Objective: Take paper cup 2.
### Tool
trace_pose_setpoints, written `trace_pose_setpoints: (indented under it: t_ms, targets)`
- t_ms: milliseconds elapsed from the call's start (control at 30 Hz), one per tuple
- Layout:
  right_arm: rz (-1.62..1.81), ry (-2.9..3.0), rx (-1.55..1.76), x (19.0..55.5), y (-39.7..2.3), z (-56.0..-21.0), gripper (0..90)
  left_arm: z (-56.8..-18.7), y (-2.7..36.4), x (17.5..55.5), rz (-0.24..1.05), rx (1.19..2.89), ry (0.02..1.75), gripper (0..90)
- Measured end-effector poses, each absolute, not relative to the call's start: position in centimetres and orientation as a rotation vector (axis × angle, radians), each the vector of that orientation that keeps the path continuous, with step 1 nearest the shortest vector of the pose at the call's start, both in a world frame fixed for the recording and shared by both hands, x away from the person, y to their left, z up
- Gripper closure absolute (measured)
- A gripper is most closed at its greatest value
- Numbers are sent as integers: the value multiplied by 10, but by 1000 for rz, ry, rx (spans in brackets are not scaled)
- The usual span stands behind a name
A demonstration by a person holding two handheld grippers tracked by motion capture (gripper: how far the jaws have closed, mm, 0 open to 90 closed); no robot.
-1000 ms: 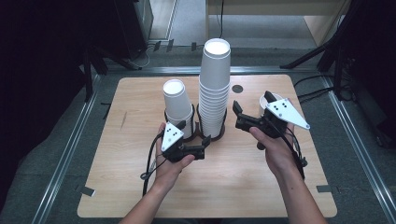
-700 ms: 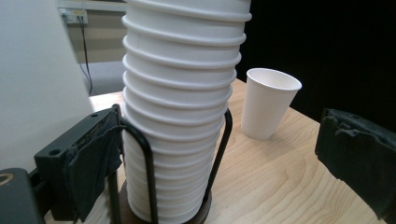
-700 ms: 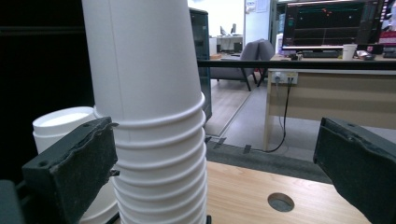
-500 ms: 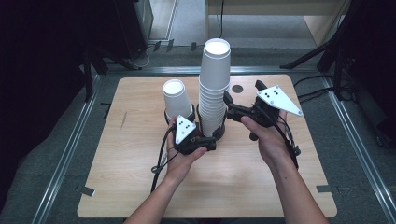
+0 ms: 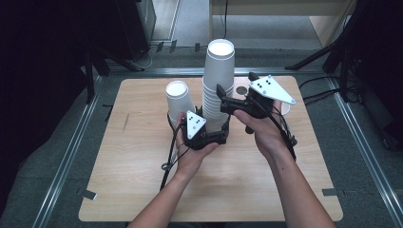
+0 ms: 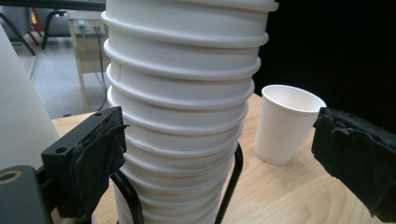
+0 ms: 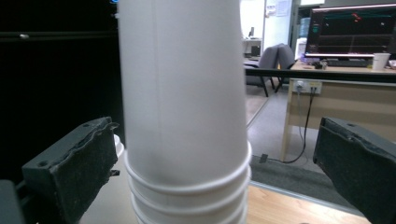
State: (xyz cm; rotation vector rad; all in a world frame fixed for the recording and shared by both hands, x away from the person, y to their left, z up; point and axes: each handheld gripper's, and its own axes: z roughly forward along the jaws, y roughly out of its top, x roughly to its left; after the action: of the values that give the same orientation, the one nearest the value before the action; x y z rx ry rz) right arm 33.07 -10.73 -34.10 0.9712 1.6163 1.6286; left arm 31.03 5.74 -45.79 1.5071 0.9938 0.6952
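High view showed the tall cup stack (image 5: pixel 216 90) on the worktop (image 5: pixel 142 190) between both grippers. The left gripper (image 5: pixel 209 135) had its jaws spread around the stack's base, just closing, the right pad still clear. The right gripper (image 5: pixel 225 102) straddled the stack higher up, jaws spread, not touching. 1 single cup (image 6: pixel 285 123) stood beyond the left jaws.

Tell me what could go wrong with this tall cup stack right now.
The cup stack is tall and leans a little, so a push from the left tool low down could tip it. The right tool straddles the top cup's base and might lift several nested cups. A toppling stack could hit the single cup nearby.
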Motion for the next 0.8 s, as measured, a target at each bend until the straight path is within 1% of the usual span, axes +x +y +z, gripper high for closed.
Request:
trace_pose_setpoints:
  t_ms: [233,800]
  targets:
    - [1616,1633,970,340,-97,-338,0,-457,53,314,731,1496,1015,61]
    - [1594,1705,983,369,-79,-338,6,-454,47,322,793,1466,1045,61]
